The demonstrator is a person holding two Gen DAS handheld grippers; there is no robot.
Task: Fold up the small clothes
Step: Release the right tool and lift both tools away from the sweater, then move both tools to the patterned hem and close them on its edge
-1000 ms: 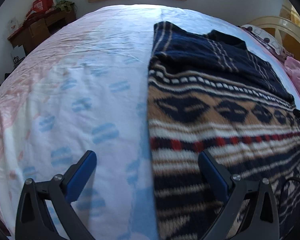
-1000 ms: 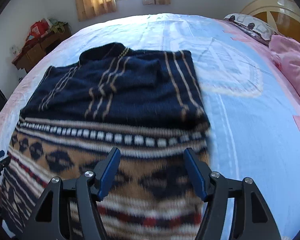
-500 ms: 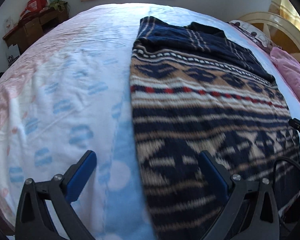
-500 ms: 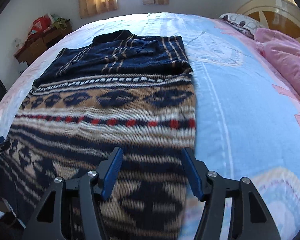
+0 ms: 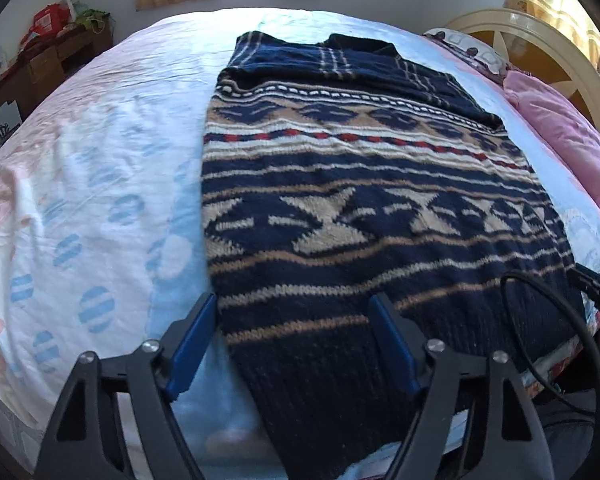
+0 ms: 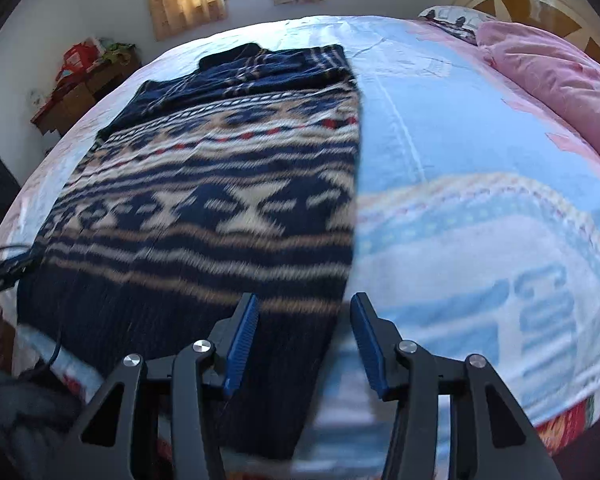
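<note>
On bed: navy-tan patterned sweater flat, sleeves folded in; left gripper, right gripper spread, narrowing, straddling hem corners.

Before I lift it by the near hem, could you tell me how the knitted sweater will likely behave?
The sweater looks a thick, chunky knit, so probably floppy and fairly heavy. It already drapes over the bed edge, so it should sag and may drag on the sheet.
</note>
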